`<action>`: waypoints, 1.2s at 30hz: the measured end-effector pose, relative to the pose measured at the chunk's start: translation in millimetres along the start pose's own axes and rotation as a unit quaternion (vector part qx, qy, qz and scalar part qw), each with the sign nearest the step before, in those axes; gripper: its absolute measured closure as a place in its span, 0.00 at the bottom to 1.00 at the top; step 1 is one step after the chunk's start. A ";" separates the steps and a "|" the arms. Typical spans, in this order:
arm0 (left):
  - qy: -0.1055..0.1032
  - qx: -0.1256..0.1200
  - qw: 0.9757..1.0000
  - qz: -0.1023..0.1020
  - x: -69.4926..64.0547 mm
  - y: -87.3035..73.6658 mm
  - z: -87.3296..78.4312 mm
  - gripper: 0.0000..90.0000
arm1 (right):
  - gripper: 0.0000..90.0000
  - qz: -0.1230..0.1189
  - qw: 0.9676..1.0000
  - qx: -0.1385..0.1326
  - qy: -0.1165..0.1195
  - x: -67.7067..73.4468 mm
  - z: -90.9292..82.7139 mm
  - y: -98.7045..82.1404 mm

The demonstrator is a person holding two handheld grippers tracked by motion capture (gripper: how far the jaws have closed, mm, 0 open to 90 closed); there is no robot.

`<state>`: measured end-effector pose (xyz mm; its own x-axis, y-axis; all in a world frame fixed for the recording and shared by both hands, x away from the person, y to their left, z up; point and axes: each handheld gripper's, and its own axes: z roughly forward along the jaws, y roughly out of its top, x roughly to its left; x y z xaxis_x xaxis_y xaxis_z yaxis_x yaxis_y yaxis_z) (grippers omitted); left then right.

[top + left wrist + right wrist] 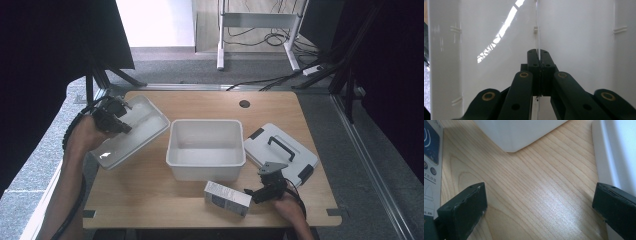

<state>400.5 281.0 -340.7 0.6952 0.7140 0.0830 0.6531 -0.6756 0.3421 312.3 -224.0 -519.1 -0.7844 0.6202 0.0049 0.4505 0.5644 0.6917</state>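
Observation:
A shallow white tray [142, 125] is tilted over the table's left edge. My left gripper [121, 125] is shut on it, and in the left gripper view the jaws [539, 53] pinch a thin upright rib of the tray [579, 37]. My right gripper [248, 193] rests near the front edge, open, with bare wood between its fingers [461, 215]. A small printed carton [227, 198] lies just left of it and shows at the left edge of the right gripper view [431, 157].
A deep white bin [205, 123] stands mid-table, and its corner [524, 132] shows ahead of the right gripper. A white lid with a black handle [265, 142] lies at the right, close beside the right jaw [616, 152]. The tabletop has a cable hole [244, 104] at the back.

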 end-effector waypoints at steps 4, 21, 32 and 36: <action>-0.008 0.006 1.000 -0.010 3.5 -12.7 12.3 0.99 | 0.00 -0.001 1.000 0.001 0.000 0.0 -0.1 0.0; -0.028 0.023 0.998 -0.042 2.9 -56.8 84.7 0.99 | 0.00 -0.001 1.000 0.000 0.000 -0.1 -0.1 0.0; -0.024 0.024 0.998 -0.057 -2.6 -70.2 116.6 0.99 | 0.00 0.000 1.000 -0.001 0.000 0.0 0.2 -0.1; -0.027 0.015 0.998 -0.061 -2.8 -73.4 120.8 0.98 | 0.00 0.001 1.000 -0.001 0.000 0.1 0.3 0.0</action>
<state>386.9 306.4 -479.0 0.6253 0.7804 -0.0079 0.7413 -0.5908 0.3184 312.4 -223.8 -519.4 -0.7835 0.6214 0.0051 0.4507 0.5626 0.6931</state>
